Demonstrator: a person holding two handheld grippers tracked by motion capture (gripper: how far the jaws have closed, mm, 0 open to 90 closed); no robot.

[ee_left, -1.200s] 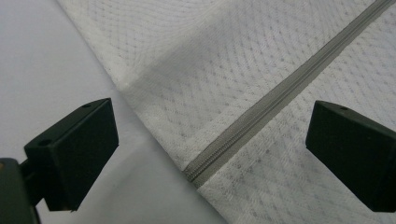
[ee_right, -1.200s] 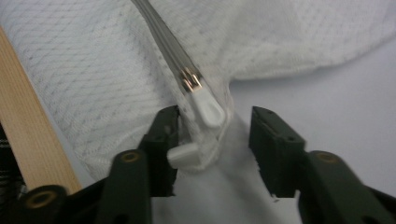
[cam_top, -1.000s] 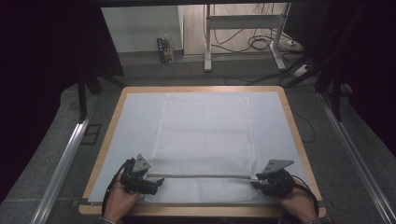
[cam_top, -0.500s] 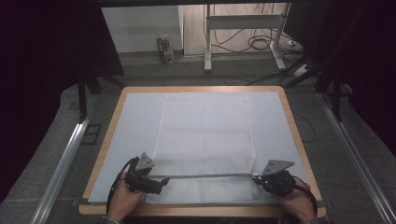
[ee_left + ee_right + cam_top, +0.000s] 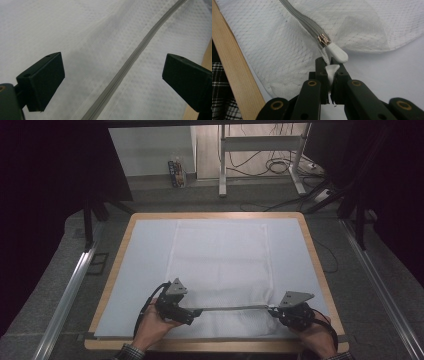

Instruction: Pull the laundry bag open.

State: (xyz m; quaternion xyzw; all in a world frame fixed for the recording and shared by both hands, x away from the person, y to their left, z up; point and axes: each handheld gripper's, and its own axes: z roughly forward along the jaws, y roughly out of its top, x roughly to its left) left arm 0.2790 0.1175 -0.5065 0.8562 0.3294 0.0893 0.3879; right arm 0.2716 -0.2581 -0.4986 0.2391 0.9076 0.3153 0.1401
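Mesh bag (image 5: 220, 265) flat on table (image 5: 320, 270), zipper (image 5: 232, 308) along its near edge.
Right gripper (image 5: 329, 65) pinches the white tab by the slider (image 5: 323, 40); left gripper (image 5: 112, 75) spread wide over the zipper. Step: bracing. Next, probably: left clamps the zipper.

A wooden-edged table (image 5: 320, 270) with a pale blue top fills the middle of the high view. At twelve o'clock beyond it stands a white metal frame (image 5: 260, 155) with black cables (image 5: 280, 167) coiled on the floor. At eleven o'clock sits a small carton (image 5: 176, 172). Silver rails (image 5: 67, 292) flank the table at nine and three o'clock.
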